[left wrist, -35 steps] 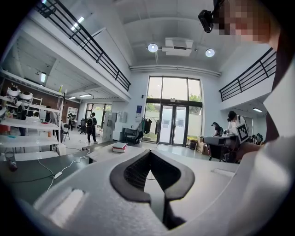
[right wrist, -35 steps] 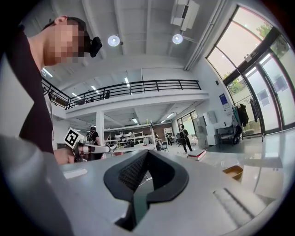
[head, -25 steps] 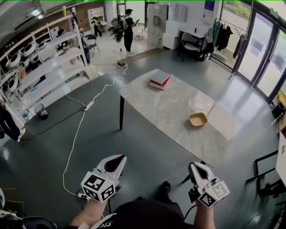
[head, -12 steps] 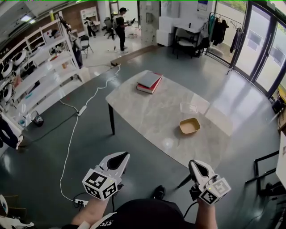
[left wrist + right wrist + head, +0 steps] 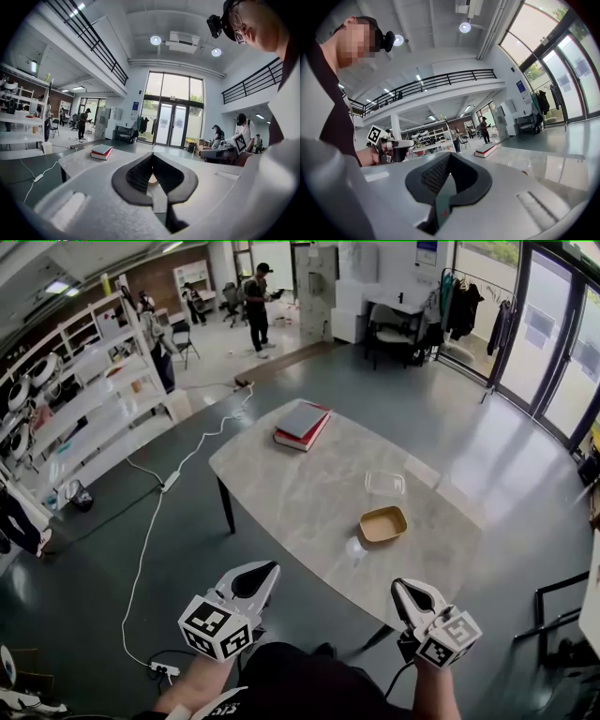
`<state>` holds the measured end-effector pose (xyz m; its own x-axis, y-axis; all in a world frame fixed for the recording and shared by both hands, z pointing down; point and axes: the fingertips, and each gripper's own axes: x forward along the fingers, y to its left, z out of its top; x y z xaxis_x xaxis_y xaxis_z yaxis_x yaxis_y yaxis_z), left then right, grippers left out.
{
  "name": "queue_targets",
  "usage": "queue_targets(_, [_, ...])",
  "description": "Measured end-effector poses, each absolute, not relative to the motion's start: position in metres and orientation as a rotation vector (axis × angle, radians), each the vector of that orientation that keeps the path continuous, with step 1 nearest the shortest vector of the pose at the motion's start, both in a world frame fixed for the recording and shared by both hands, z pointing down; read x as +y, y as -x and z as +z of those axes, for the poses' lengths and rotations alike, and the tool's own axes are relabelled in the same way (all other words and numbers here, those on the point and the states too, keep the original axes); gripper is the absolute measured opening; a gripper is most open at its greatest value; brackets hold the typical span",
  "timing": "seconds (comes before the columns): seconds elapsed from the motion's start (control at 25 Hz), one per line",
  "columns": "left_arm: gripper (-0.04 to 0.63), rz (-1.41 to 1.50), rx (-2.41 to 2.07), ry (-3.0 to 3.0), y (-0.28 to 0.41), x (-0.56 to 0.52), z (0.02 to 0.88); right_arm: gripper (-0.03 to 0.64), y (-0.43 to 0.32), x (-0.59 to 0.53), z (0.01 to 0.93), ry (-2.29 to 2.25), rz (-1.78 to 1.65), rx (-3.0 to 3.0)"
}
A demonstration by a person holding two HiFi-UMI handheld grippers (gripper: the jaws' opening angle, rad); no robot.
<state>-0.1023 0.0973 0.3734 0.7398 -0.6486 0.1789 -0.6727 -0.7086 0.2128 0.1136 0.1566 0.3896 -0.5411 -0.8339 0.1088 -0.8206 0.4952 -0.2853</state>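
Observation:
My left gripper is held low at the bottom left of the head view, shut and empty, its tips meeting. At the bottom right my right gripper is also shut with nothing in it. Both point toward a marble table just ahead. On the table lie a stack of books at the far end, a clear container and a tan tray nearer the right gripper. The books also show in the left gripper view and, as the same books, in the right gripper view.
White shelving runs along the left. A white cable with a power strip crosses the floor left of the table. People stand at the back. A desk and chair and glass doors are to the right.
The table has come closer and now lies just ahead of both grippers. The grippers stay low and shut, in the same places in the head view.

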Motion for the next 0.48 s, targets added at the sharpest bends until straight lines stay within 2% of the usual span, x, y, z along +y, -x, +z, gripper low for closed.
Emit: queue_targets(0.48, [0.003, 0.147, -1.005, -2.639, 0.085, 0.045, 0.401, 0.002, -0.131, 0.114, 0.414, 1.506, -0.542, 2.667])
